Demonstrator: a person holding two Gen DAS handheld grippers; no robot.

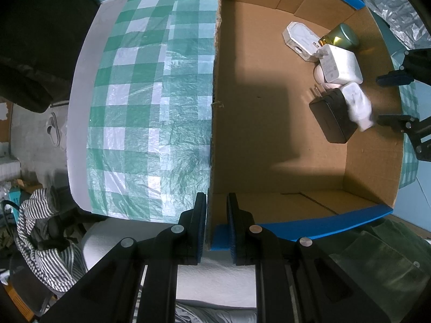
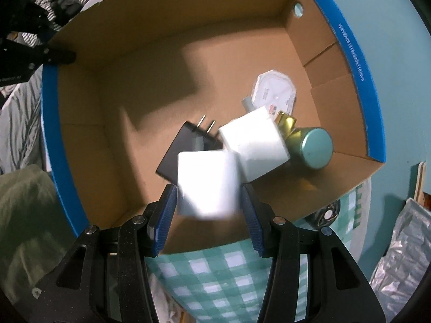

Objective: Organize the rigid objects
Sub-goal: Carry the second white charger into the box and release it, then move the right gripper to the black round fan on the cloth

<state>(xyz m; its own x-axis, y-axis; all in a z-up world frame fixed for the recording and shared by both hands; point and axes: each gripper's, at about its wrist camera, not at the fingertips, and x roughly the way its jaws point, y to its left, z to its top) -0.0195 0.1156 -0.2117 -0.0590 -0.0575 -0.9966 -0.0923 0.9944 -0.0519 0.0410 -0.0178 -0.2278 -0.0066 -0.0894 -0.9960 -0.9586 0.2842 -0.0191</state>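
Two grippers were on this one, and the left-wrist view showed the left gripper (image 1: 216, 223) clamped on the near wall of the cardboard box (image 1: 215, 134), one finger outside and one inside, right at the corner with the blue edge. The box sat on a green-and-white checkered cloth (image 1: 140, 94). Inside it, toward the far right, there was a little pile: a white octagonal case (image 1: 299, 40), a teal-lidded jar with gold wrap (image 1: 343, 36), a big white charger (image 1: 340, 67) with its label facing up, and a black adapter (image 1: 332, 118) with its prongs sticking out. Something pinkish peeked out from under the big charger, couldn't tell what. A small white cube charger (image 1: 358, 105) looked smeared with motion blur, sitting between the right gripper's (image 1: 388, 99) two fingers at the right edge of the frame.

From the right wrist, the right gripper (image 2: 207, 207) had its blue pads spread apart, with the blurry white cube (image 2: 207, 185) between them. There was a sliver of gap on both sides, so I'd call it released, not squeezed. The cube was over the black adapter (image 2: 175, 156), beside the bigger white charger (image 2: 253, 145), with the jar (image 2: 315, 148) and octagonal case (image 2: 274, 91) beyond.
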